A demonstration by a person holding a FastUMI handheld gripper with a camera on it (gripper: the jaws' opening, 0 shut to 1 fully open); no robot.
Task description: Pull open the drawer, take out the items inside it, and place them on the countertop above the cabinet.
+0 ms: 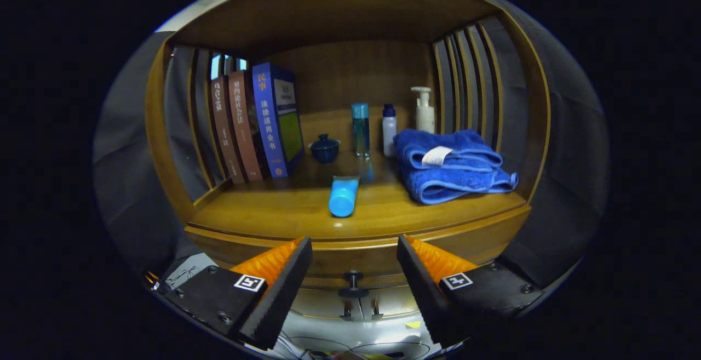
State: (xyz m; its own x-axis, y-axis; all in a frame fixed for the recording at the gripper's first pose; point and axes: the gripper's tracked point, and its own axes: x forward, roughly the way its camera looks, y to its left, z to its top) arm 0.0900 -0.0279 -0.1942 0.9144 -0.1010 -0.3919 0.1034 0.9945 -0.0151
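Gripper view: gripper (354, 250) agape before drawer knob (353, 282)

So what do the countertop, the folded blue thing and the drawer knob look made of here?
Countertop: glossy varnished wood, grain and reflections showing. Towel: soft terry cloth, fuzzy pile, sewn tag. Drawer knob, between the open gripper's fingers: dark, probably metal; unclear.

chinese characters in white down the spine of the blue book (272, 124), too small to read with certainty; fainter lettering on the spines of two brown books (235, 127) beside it, illegible. square black-and-white marker tags on both fingers of the spread gripper (354, 280).
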